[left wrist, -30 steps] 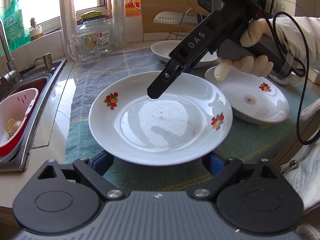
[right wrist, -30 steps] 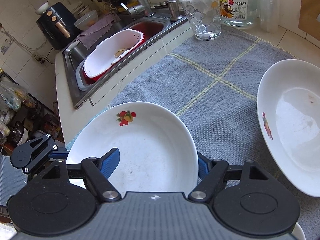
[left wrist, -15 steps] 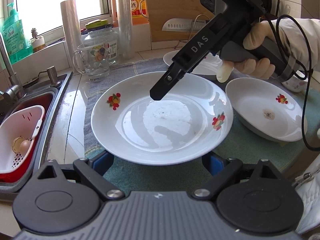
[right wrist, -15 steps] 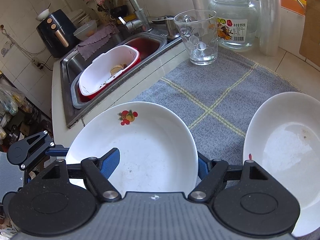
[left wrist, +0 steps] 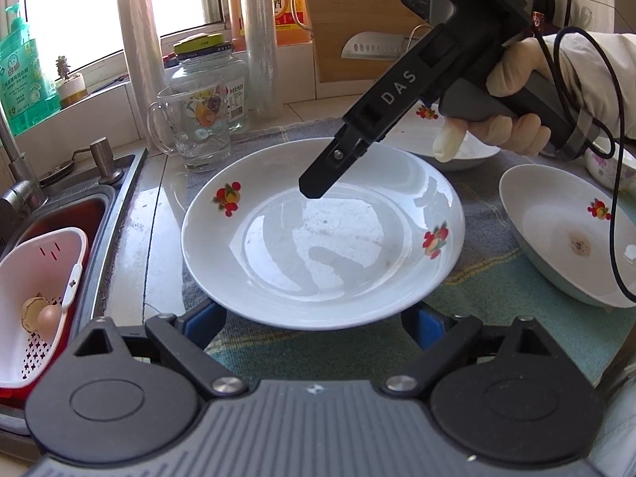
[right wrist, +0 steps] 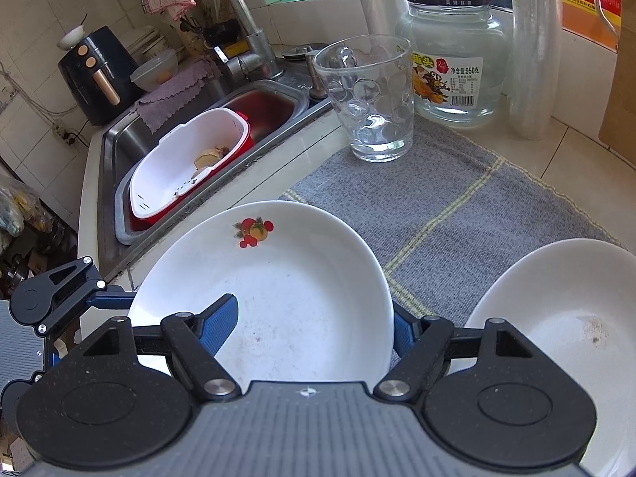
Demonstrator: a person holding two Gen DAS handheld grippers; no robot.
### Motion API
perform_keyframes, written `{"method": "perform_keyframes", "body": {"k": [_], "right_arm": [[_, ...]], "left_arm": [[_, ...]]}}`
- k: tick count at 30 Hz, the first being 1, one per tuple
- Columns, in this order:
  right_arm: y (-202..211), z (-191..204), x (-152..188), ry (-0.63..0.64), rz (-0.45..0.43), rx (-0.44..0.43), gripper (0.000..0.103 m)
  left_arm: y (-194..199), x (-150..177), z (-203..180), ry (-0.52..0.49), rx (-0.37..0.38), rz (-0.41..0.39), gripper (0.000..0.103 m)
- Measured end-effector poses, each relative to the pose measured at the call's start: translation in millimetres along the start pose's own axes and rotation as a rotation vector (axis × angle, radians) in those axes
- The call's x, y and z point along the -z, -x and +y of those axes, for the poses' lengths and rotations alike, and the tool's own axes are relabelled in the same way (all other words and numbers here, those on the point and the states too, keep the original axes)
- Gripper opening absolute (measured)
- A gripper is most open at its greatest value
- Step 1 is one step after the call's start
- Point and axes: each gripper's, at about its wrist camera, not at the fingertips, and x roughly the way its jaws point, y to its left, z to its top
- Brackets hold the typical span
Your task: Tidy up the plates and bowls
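Left wrist view: the left gripper [left wrist: 314, 320] sits at 6 o'clock, its blue fingers [left wrist: 202, 318] spread wide. The near rim of the fruit-print plate [left wrist: 318, 246] covers their tips. Cannot tell if the pads press on it or just sit under it. The plate is at frame centre, over a checked towel [left wrist: 477, 298].

From 1 o'clock the right gripper [left wrist: 318, 187] reaches down in a gloved hand [left wrist: 505, 119]. Its one visible finger lies on the plate's inner slope at the far rim; the other finger is hidden.

A stained deep dish [left wrist: 564, 234] is at 3 o'clock, apart from the plate. Another white dish [left wrist: 457, 147] is at 2 o'clock behind the hand. A glass mug [left wrist: 194, 127] is at 11 o'clock with a lidded jar [left wrist: 214, 75] just behind it. The sink [left wrist: 119, 198] is at 9 o'clock, with a white colander [left wrist: 39, 278] in it at 8 o'clock. A cleaver [left wrist: 373, 45] is at 12 o'clock.

Right wrist view: the right gripper [right wrist: 314, 326] is at 6 o'clock, clamped on the plate [right wrist: 286, 278]. Its left finger lies on the inside face and its right finger is tucked behind the outer rim. The plate fills the centre.

The left gripper [right wrist: 55, 298] shows at 8 o'clock, by the plate's left edge. The deep dish [right wrist: 556, 318] is at 4 o'clock, close beside the plate and not touching. The mug [right wrist: 369, 95] is at 12 o'clock on the towel [right wrist: 477, 206]. The jar [right wrist: 453, 67] is at 1 o'clock. The colander [right wrist: 187, 167] is at 10 o'clock in the sink.
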Motion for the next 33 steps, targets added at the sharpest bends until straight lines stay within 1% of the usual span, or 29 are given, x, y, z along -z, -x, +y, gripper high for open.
{"method": "perform_keyframes", "body": {"k": [9, 11, 14, 16, 19, 22, 24, 26, 28, 31, 33], "right_arm": [[-8, -4, 1, -0.009, 0.015, 0.005, 0.083], [-10, -3, 1, -0.01, 0.021, 0.007, 0.085], [-11, -1, 3, -0.005, 0.022, 0.01, 0.09], [-9, 3, 4, 0.007, 0.014, 0.015, 0.097], [-5, 8, 6, 0.015, 0.001, 0.026, 0.1], [3, 12, 8, 0.021, -0.012, 0.052, 0.1], [12, 15, 10, 0.016, -0.028, 0.067, 0.101], [22, 19, 13, 0.015, -0.051, 0.074, 0.102], [32, 25, 16, 0.013, -0.074, 0.084, 0.103], [49, 34, 24, 0.019, -0.105, 0.114, 0.103], [61, 42, 32, 0.02, -0.131, 0.146, 0.103]], "left_arm": [[-4, 0, 4, 0.011, 0.006, 0.011, 0.094], [-5, 0, 3, 0.003, 0.006, 0.015, 0.094], [-5, 0, 2, -0.004, 0.008, 0.017, 0.095], [-3, 0, 2, 0.003, 0.009, 0.014, 0.096], [1, 0, 3, 0.009, 0.005, 0.011, 0.096], [9, 0, 4, 0.03, 0.007, 0.009, 0.096], [14, 1, 3, 0.021, -0.001, 0.011, 0.1], [19, 2, 2, 0.015, -0.018, 0.012, 0.1], [24, 4, 2, 0.028, -0.016, 0.015, 0.1], [36, 4, -2, 0.025, -0.015, -0.004, 0.1], [44, 3, -6, 0.029, 0.0, -0.026, 0.1]]}}
